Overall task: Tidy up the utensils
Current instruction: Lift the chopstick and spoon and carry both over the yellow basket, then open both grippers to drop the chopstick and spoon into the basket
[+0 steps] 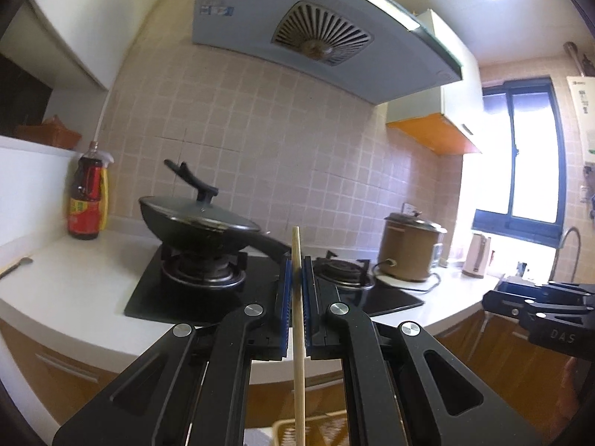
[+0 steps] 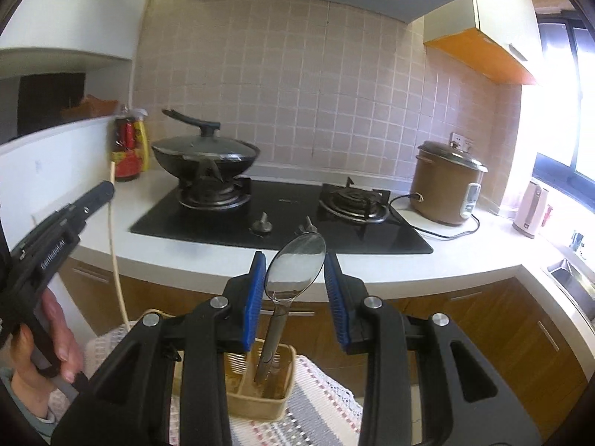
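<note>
The left gripper (image 1: 296, 278) clamps a light, stiff chopstick (image 1: 298, 334) mid-shaft. The right gripper (image 2: 295, 282) stands released around a slippery spoon (image 2: 293, 264) upright in the holder (image 2: 260, 401); grip its neck.

Black left tool (image 1: 296, 282), blue ribbed pads (image 2: 254, 297), silver screws, seemingly bare hand (image 2: 55, 338)

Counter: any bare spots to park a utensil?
Bare counter in front of the hob, and left of it up to the bottle, bar a spoon at the edge. Right of the cooker it is crowded: cord, kettle, sink.
</note>
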Demonstrator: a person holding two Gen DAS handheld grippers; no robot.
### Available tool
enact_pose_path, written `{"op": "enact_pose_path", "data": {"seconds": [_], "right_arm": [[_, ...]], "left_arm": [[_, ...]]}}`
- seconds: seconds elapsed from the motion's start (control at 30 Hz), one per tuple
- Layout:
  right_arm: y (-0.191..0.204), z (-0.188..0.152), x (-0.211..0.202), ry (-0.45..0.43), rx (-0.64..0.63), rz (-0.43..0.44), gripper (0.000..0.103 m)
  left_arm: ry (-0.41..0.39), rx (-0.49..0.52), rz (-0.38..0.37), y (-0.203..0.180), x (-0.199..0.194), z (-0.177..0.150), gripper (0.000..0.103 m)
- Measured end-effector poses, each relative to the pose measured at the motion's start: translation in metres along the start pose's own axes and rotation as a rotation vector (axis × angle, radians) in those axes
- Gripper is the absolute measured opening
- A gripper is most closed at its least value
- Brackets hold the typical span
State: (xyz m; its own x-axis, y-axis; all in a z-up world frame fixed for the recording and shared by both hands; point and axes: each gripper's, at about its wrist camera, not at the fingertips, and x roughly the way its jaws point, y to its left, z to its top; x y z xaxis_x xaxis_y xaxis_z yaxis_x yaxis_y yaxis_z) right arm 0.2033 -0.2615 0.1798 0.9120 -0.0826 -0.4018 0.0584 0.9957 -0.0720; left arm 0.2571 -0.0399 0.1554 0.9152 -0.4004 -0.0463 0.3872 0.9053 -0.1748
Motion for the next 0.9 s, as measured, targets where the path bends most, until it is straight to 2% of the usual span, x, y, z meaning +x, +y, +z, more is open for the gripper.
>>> {"op": "enact_pose_path", "data": {"seconds": [0.17,0.37,0.67,0.83,0.9], "right_arm": [[-0.001,-0.015,0.026,0.035,-0.018,-0.021,0.029],[0.0,-0.027,0.038,0.051,-0.022,-0.024,0.029],[0.003,-0.04,0.039,0.075,-0.02,-0.012,0.03],[-0.001,-0.037,0.029,0.078,-0.008,0.007,0.031],[-0.004,-0.037,0.023,0.075,0.002,0.013,0.036]], "left_arm": [[-0.016,-0.035,0.023,0.011,0.014,-0.017,0.003],[-0.023,-0.002,0.041,0.001,0.016,-0.036,0.004],[0.0,0.083,0.06,-0.016,-0.008,-0.056,0.005],[0.026,0.109,0.038,-0.022,-0.025,-0.049,0.03],[0.023,0.097,0.034,-0.021,-0.034,-0.046,0.033]]}}
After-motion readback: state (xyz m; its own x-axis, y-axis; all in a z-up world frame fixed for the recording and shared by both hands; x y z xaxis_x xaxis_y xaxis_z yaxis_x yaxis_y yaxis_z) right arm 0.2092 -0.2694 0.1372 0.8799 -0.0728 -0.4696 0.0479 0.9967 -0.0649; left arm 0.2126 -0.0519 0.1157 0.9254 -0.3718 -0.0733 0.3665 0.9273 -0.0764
